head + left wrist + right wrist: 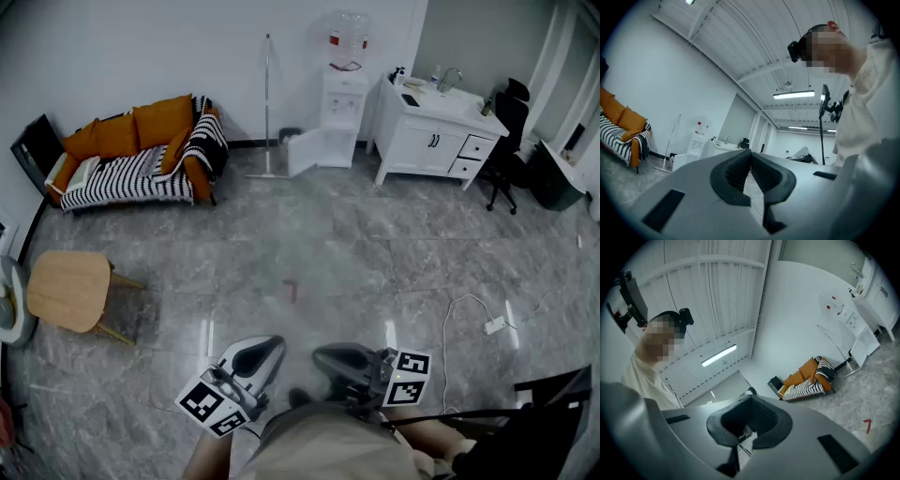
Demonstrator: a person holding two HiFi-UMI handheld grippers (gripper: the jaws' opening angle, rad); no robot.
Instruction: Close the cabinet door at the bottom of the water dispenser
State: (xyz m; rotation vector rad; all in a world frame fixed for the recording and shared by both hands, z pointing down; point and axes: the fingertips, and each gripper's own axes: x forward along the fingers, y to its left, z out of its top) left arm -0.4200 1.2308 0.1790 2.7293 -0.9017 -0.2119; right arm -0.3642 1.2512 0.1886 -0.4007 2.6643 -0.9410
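The white water dispenser stands against the far wall with a bottle on top. Its bottom cabinet door hangs open, swung out to the left. The left gripper view shows the dispenser small and far off, and the right gripper view has it at the upper right. Both grippers are low by the person's body, several metres from the dispenser. My left gripper is shut with nothing in it. My right gripper also has its jaws together and holds nothing.
An orange sofa with a striped blanket stands at the back left, and a mop leans beside the dispenser. A white sink cabinet and office chair are to its right. A wooden side table and a power strip lie nearer.
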